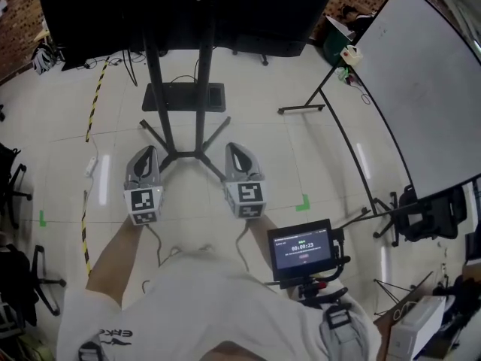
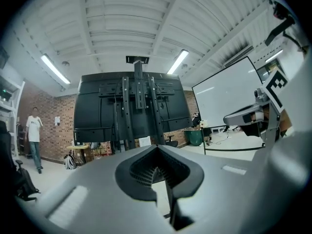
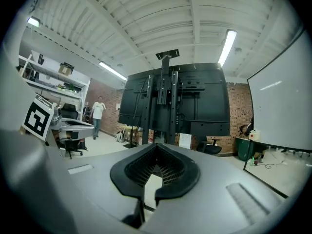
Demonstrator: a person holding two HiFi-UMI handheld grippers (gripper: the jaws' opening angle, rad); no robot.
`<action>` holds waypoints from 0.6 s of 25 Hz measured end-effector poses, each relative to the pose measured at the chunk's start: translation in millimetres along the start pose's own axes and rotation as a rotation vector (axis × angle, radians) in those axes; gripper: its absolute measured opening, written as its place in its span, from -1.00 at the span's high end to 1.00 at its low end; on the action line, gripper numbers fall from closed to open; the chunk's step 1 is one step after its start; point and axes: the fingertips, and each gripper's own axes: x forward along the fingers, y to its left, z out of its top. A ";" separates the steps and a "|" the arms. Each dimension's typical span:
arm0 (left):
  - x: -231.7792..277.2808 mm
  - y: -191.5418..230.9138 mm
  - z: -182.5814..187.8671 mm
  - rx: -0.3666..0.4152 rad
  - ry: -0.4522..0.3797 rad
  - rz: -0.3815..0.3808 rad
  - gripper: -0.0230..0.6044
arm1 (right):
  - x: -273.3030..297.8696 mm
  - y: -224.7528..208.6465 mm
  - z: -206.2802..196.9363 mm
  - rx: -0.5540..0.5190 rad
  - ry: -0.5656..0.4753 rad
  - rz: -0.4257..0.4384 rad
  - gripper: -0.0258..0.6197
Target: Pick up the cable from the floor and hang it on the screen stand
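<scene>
The large black flat screen on its black two-post metal stand fills the top of the head view, and a big white board on a dark frame stands off to its right. The person faces the stand's splayed legs, holding the grey left gripper and grey right gripper level and side by side, aimed at the posts. Each gripper view shows its jaws closed together with nothing between them, so neither holds a cable. A thin dark cable lies looped on the pale tiled floor by the stand's flat black base plate. Whether that is the task's cable, or whether one already hangs on the stand, I cannot tell. Empty, closed jaws squared up to the stand would suit either coming in to fetch the cable or having just hung it.
</scene>
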 end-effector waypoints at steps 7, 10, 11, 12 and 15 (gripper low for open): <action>-25.4 24.5 -23.5 -0.032 0.011 -0.024 0.92 | -13.3 33.0 -13.5 0.029 0.023 -0.041 0.88; -33.8 26.5 -25.5 -0.040 0.008 -0.028 0.92 | -17.2 44.8 -18.2 0.039 0.022 -0.038 0.88; -37.5 27.0 -26.2 -0.041 0.006 -0.031 0.92 | -19.2 49.4 -19.3 0.043 0.021 -0.034 0.88; -41.0 27.8 -27.9 -0.040 0.005 -0.035 0.92 | -21.3 53.7 -19.8 0.048 0.018 -0.032 0.88; -45.6 27.7 -28.4 -0.033 0.009 -0.047 0.92 | -23.7 59.8 -22.1 0.061 0.020 -0.026 0.88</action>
